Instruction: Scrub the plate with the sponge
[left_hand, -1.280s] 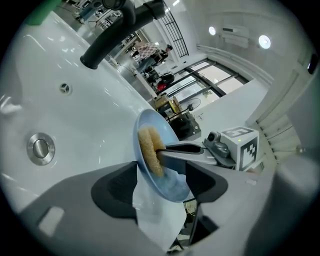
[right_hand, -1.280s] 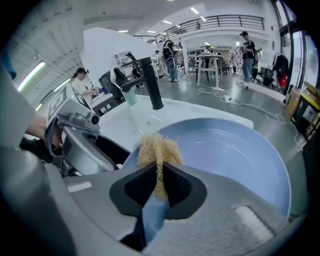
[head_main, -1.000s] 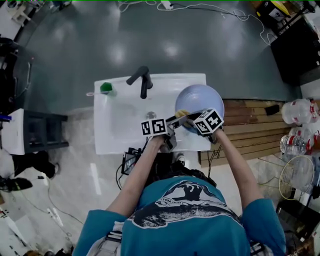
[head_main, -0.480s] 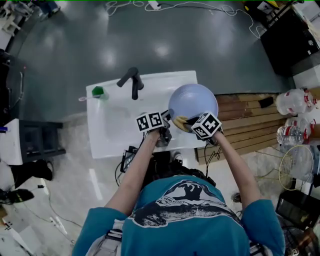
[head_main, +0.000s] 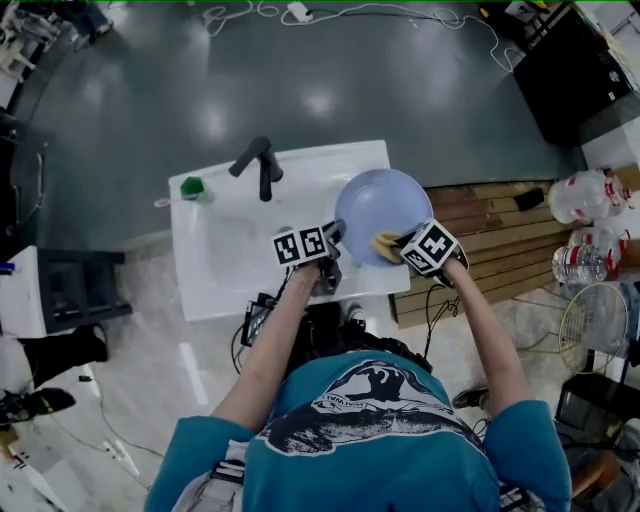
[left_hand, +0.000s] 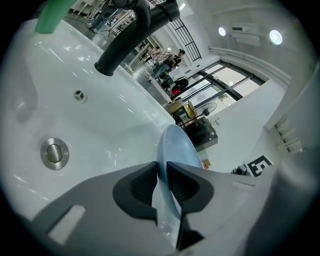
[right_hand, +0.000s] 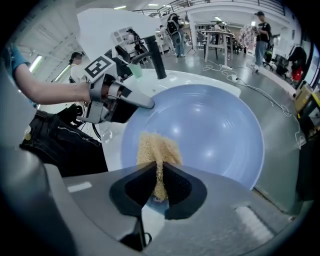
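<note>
Plate (head_main: 385, 200) just clamped by left gripper (left_hand: 161, 169); right gripper (right_hand: 159, 172) pinches half-hidden sponge (right_hand: 157, 145), seemingly touching.

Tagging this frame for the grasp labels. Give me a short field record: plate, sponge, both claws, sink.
sink: white, black tap at the back
plate: pale blue, held tilted over the sink's right end
sponge: yellow, at the plate's face near its lower rim
left claw: just closed, shut on the plate's rim
right claw: shut on the sponge
</note>
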